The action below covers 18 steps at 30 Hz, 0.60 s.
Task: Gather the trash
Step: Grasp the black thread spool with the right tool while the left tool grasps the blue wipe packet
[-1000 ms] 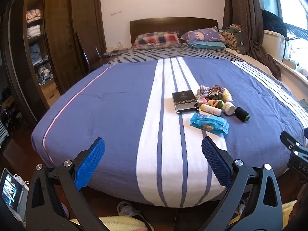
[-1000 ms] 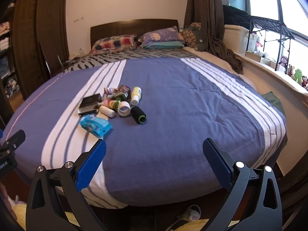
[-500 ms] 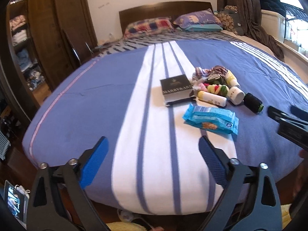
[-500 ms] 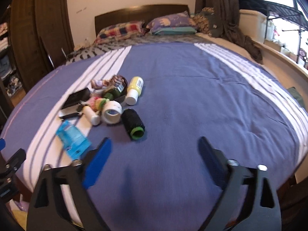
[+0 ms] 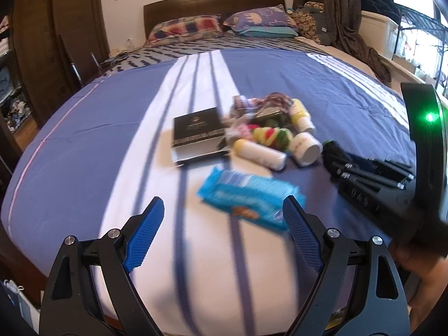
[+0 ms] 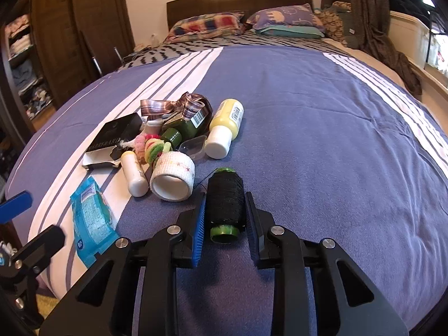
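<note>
The right gripper (image 6: 225,218) sits low centre in its own view, its blue pads drawn in on either side of the black thread spool (image 6: 225,201), which lies on its side on the bedspread (image 6: 322,145). Whether the pads truly bite or merely flank it, I cannot tell. Over on the left wrist view, the left gripper (image 5: 224,232) hangs spread wide and empty at the bottom of the frame, the blue wipes packet (image 5: 249,197) just beyond its right pad.

Now the risks. That spool is round and smooth-wound: a light squeeze and it could roll or squirt forward out of the pads. A loose thread trails from its far end toward the white tape roll (image 6: 172,180), so a lift may snag and drag the neighbours. The soft bedding gives underfoot too, so pressing down could bury the fingertips.

The room: a blue, white-striped cover, pillows (image 6: 282,19) and dark headboard at the top, wardrobe shelves upper left, curtain and window upper right. The clutter pile, with a yellow bottle (image 6: 225,128) and black book (image 6: 114,134), sits centre left.
</note>
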Each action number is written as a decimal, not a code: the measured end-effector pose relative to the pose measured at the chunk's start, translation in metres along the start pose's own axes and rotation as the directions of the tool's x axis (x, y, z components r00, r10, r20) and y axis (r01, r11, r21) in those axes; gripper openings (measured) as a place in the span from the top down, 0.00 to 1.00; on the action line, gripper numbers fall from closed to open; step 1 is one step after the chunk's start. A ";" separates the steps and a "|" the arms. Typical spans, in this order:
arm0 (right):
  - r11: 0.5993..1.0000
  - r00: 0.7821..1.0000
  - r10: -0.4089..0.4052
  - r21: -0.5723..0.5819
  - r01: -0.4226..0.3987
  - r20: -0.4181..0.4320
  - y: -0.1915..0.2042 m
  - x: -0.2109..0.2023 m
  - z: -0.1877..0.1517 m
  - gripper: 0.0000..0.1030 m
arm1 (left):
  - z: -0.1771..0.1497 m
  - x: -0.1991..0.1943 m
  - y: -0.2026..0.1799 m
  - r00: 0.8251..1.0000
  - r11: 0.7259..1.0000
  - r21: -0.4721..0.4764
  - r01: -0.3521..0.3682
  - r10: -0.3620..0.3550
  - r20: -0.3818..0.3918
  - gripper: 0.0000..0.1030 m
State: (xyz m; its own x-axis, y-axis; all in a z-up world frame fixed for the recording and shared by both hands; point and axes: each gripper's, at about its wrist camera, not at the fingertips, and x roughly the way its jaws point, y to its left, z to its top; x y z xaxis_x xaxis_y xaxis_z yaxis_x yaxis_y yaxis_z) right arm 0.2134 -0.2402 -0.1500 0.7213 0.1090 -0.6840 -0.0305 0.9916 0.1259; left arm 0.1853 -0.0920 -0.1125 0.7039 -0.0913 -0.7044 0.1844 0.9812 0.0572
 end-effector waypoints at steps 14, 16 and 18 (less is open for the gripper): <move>0.998 0.997 -0.064 0.027 0.063 0.039 -0.027 -0.023 -0.011 0.74 | 0.008 0.052 -0.030 0.992 0.996 -0.024 -0.089 0.086 -0.089 0.19; 0.998 0.998 -0.059 0.019 0.059 0.038 -0.025 -0.025 -0.013 0.74 | 0.006 0.049 -0.026 0.994 0.997 -0.035 -0.073 0.070 -0.084 0.22; 0.998 0.998 -0.053 0.018 0.053 0.040 -0.022 -0.028 -0.015 0.74 | 0.002 0.048 -0.020 0.994 0.998 -0.041 -0.055 0.051 -0.095 0.49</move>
State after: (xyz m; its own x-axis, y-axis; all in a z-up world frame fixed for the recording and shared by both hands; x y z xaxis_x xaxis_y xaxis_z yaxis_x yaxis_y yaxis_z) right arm 0.1835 -0.2637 -0.1443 0.7492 0.0530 -0.6602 0.0203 0.9945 0.1028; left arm 0.2168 -0.1165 -0.1455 0.6439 -0.0248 -0.7647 0.1173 0.9909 0.0667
